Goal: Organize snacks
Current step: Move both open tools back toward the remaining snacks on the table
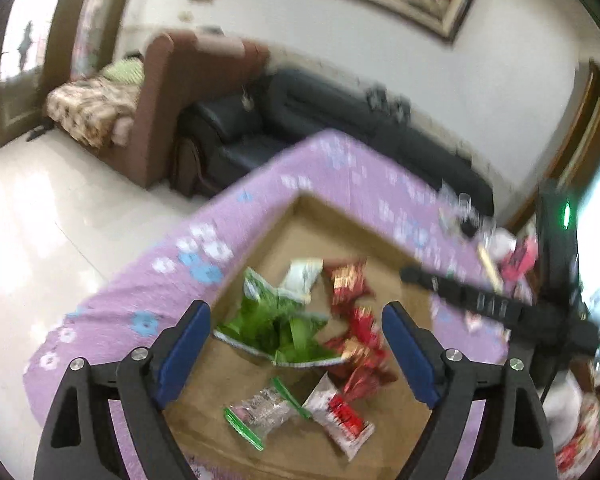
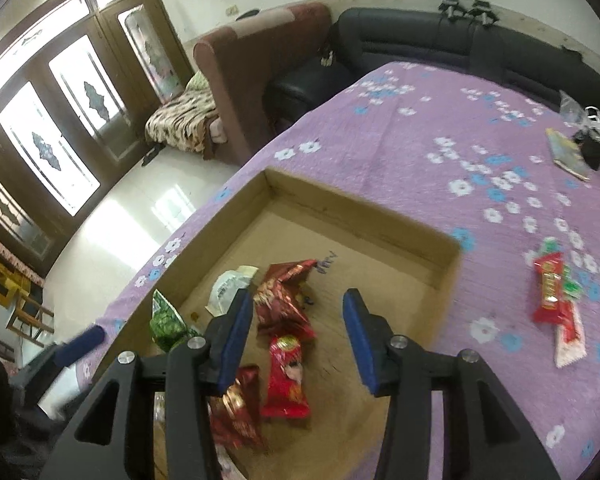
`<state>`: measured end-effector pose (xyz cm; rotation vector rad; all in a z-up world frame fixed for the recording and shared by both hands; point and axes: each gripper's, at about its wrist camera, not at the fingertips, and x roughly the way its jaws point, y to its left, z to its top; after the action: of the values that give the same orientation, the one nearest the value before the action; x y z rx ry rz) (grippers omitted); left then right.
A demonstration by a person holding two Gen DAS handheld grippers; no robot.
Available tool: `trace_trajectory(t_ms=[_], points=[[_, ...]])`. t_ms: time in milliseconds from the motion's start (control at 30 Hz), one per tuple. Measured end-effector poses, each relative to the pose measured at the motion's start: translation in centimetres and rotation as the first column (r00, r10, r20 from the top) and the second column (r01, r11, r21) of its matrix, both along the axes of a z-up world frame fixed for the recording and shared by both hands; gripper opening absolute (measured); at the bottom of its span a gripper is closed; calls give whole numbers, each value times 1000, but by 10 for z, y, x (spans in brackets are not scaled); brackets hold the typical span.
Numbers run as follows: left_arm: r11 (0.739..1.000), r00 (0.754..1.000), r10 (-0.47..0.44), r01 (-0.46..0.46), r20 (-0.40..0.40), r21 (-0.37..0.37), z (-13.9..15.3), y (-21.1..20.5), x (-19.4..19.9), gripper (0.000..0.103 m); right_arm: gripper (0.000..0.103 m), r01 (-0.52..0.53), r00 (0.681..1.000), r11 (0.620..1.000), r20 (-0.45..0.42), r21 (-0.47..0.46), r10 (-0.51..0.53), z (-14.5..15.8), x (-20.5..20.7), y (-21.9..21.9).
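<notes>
We hover both grippers, left (image 1: 296,344) and right (image 2: 296,340), spread and empty over the box (image 2: 380,216); loose red snack (image 2: 556,304) lies lengthwise at frame right, nearer our right.

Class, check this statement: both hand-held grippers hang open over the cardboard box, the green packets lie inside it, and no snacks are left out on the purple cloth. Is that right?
Not quite. The right wrist view shows red snack packets lying out on the purple cloth, beside the cardboard box. The rest holds.
</notes>
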<state>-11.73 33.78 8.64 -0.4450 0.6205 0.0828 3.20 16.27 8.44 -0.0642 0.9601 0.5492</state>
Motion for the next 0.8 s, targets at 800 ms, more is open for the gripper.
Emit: trace_trajectory(t_ms=[800], points=[[943, 938, -329, 320, 113, 91, 32, -129, -30, 102, 68, 585, 801, 802, 68, 121, -595, 28, -57, -366]])
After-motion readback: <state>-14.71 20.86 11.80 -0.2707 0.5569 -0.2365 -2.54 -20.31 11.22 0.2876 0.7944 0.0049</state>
